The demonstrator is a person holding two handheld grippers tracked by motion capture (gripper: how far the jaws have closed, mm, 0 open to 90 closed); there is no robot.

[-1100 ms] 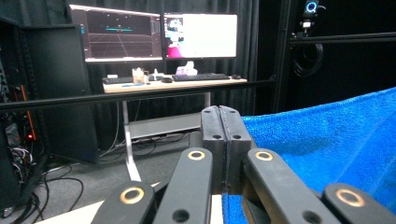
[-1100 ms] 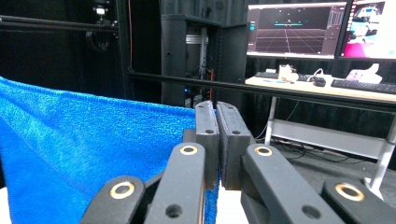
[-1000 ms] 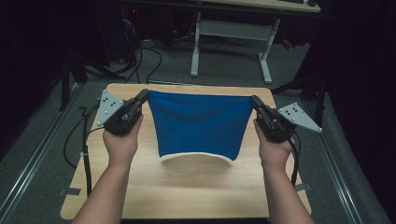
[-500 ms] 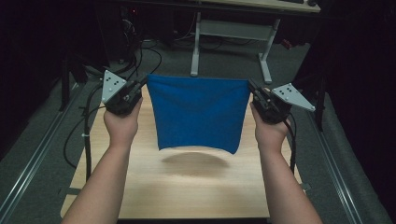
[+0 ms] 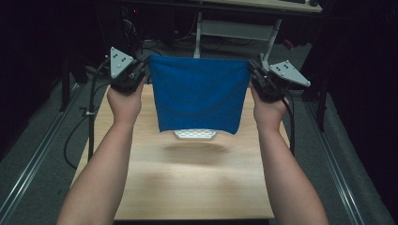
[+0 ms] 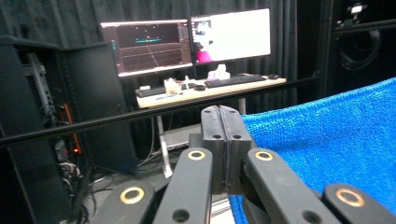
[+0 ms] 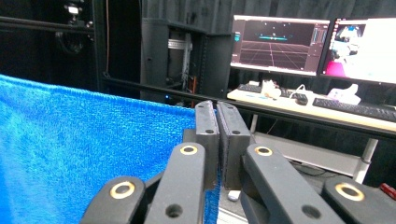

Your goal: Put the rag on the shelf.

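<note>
The left gripper (image 5: 141,70) was clamped tight on one top corner of the blue towel (image 5: 199,93), and the right gripper (image 5: 256,75) was clamped on the other. The towel hung stretched between them above the far edge of the table (image 5: 187,187), its lower hem clear of the wood.
</note>
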